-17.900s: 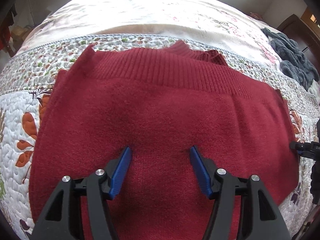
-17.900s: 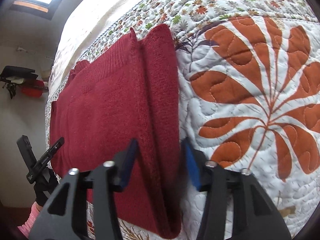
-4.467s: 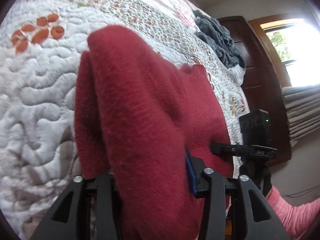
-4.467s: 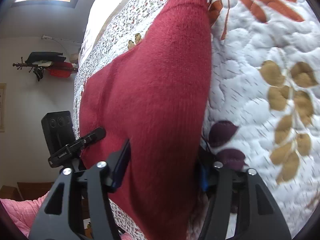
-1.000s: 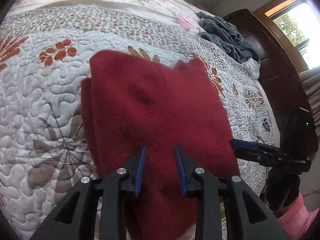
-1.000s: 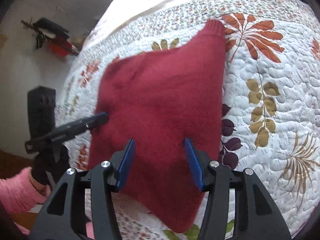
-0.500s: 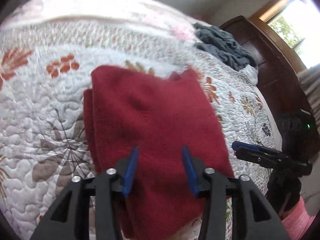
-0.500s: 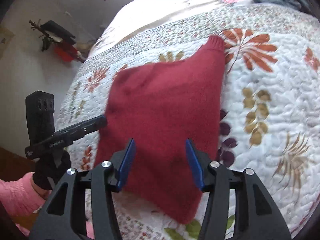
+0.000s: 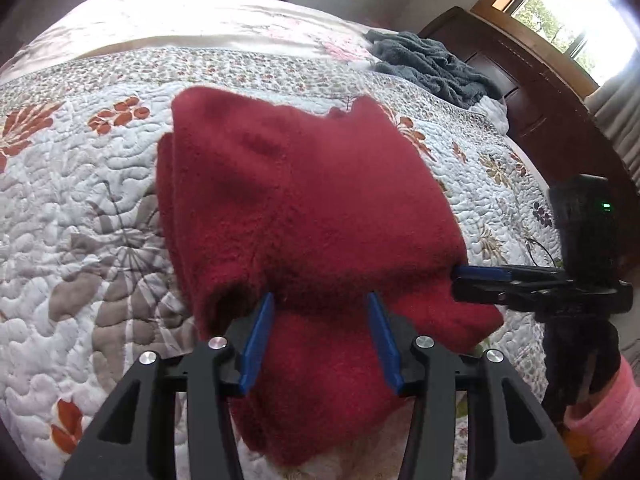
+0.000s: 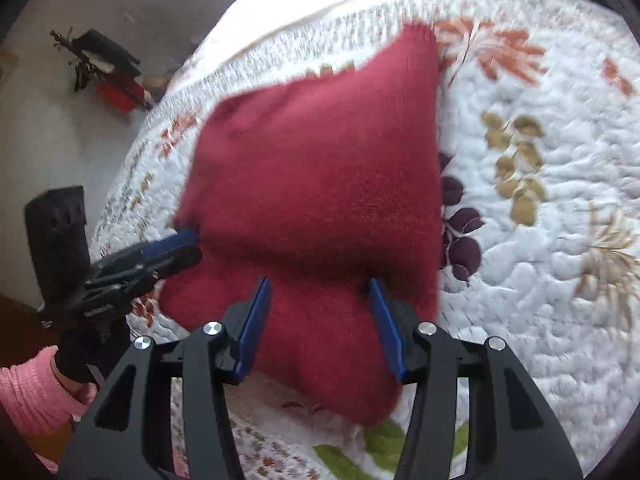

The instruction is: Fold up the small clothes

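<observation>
Folded red sweater (image 9: 304, 216) lies on the floral quilt (image 9: 80, 200), left hand-held gripper (image 9: 322, 336) spread above it.

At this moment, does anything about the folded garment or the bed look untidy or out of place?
The red sweater is folded but uneven: a ribbed cuff pokes out at its far corner, and its near edge hangs over the quilt edge. A grey towel lies crumpled further back. Nothing looks damaged.
</observation>
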`<state>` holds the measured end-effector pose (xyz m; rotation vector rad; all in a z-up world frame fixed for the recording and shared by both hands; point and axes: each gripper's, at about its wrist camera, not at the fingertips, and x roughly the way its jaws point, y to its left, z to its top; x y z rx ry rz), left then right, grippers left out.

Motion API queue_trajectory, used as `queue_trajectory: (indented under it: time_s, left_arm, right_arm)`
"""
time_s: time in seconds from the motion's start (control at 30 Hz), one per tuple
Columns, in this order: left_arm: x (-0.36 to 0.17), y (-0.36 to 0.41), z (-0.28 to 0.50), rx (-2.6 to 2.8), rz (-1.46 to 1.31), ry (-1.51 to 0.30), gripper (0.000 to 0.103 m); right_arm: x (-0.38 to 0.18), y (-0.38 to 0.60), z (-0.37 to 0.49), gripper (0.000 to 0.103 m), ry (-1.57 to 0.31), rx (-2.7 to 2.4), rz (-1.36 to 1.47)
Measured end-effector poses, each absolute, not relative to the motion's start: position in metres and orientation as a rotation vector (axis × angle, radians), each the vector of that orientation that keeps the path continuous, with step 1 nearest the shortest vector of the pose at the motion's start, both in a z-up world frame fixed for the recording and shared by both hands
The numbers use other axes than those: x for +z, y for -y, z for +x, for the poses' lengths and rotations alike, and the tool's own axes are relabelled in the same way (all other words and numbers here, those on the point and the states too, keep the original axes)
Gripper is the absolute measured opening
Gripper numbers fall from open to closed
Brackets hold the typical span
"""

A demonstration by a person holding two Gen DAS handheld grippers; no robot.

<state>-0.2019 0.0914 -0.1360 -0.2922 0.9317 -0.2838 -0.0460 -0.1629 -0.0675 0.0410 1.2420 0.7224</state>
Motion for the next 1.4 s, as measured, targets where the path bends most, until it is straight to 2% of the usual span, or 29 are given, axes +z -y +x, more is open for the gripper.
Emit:
queue_trajectory:
  time_s: [0.03,0.07,0.1,0.13,0.27,0.43,0.73,1.4]
  left_arm:
    - [-0.131,-0.091,-0.205,-0.278,-0.289,-0.93,0.054]
    - [-0.125,-0.091,-0.209,-0.272,-0.288,-0.923,0.059]
    - [-0.118,-0.091,-0.216,-0.257,-0.285,-0.904,0.071]
    - [-0.112,-0.091,-0.222,-0.236,-0.283,-0.888,0.08]
    - [-0.095,-0.088,-0.247,-0.14,-0.291,-0.867,0.09]
    - [-0.092,-0.08,-0.273,-0.034,-0.32,-0.898,0.09]
    - [-0.09,-0.059,-0.282,0.058,-0.19,-0.95,0.095]
    - [-0.08,-0.046,-0.298,0.073,-0.171,-0.923,0.095]
  right_arm:
    - [-0.059,0.165,-0.051,0.067,-1.216,0.718,0.046]
    - [-0.049,0.17,-0.057,0.083,-1.18,0.701,0.044]
    - [-0.042,0.173,-0.063,0.09,-1.152,0.682,0.033]
    - [-0.035,0.174,-0.071,0.09,-1.131,0.673,0.018]
    - [-0.034,0.176,-0.086,0.095,-1.147,0.608,-0.059]
    - [-0.034,0.179,-0.104,0.095,-1.172,0.549,-0.101]
    - [-0.028,0.177,-0.119,0.096,-1.118,0.415,-0.193]
    - [-0.017,0.174,-0.131,0.099,-1.129,0.356,-0.225]
